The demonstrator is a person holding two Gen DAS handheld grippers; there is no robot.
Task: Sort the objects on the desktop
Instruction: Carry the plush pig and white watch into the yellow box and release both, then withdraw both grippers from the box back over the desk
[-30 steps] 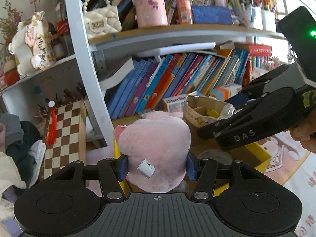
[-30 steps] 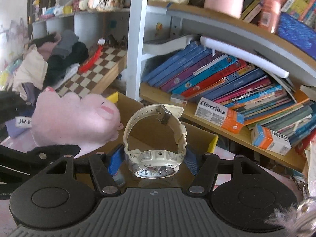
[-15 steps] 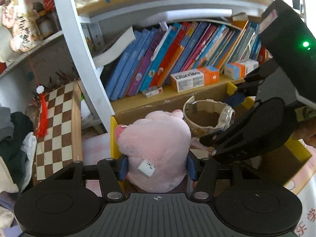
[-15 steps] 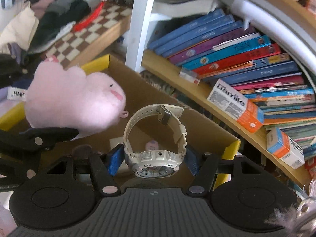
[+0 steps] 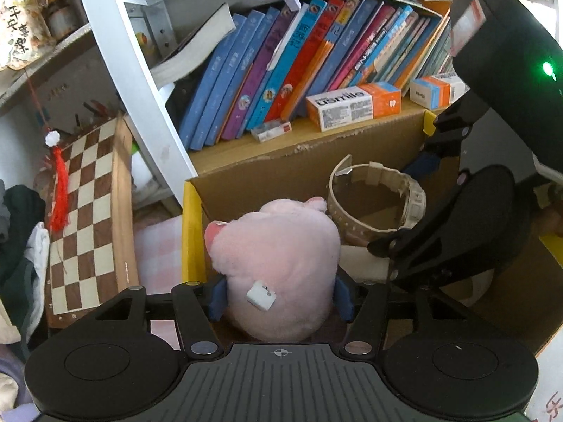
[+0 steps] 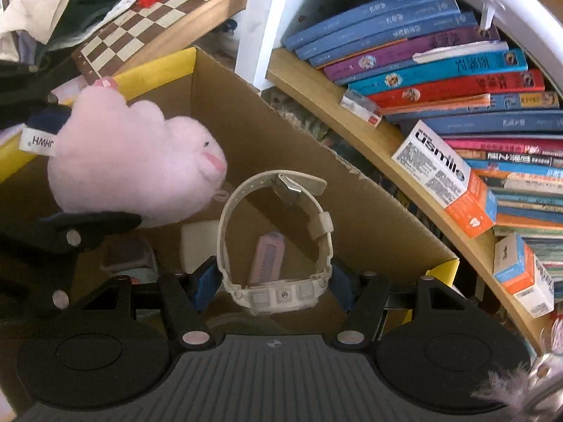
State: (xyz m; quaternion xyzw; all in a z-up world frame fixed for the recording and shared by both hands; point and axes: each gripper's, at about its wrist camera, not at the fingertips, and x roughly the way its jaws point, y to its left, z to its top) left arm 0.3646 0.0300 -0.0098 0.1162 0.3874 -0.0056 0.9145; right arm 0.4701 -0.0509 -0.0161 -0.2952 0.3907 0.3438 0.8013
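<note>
My left gripper (image 5: 280,299) is shut on a pink plush toy (image 5: 278,263) and holds it over the left part of an open cardboard box (image 5: 246,172) with yellow-edged flaps. My right gripper (image 6: 272,283) is shut on a cream wristwatch (image 6: 274,239) and holds it over the box's inside. The plush also shows in the right wrist view (image 6: 133,172), left of the watch. The watch shows in the left wrist view (image 5: 378,200), right of the plush. Small items lie on the box floor, among them a pink flat object (image 6: 267,256) and a white pad (image 6: 198,242).
A bookshelf with leaning books (image 5: 299,66) stands just behind the box. An orange-and-white carton (image 5: 352,105) lies on its lower shelf. A chessboard (image 5: 84,218) leans at the left beside a pile of clothes (image 5: 17,246). A white shelf post (image 5: 133,74) rises behind the box's left corner.
Both grippers have tilted downward and moved over the box, each still holding its object. The box's inside has come into view.
</note>
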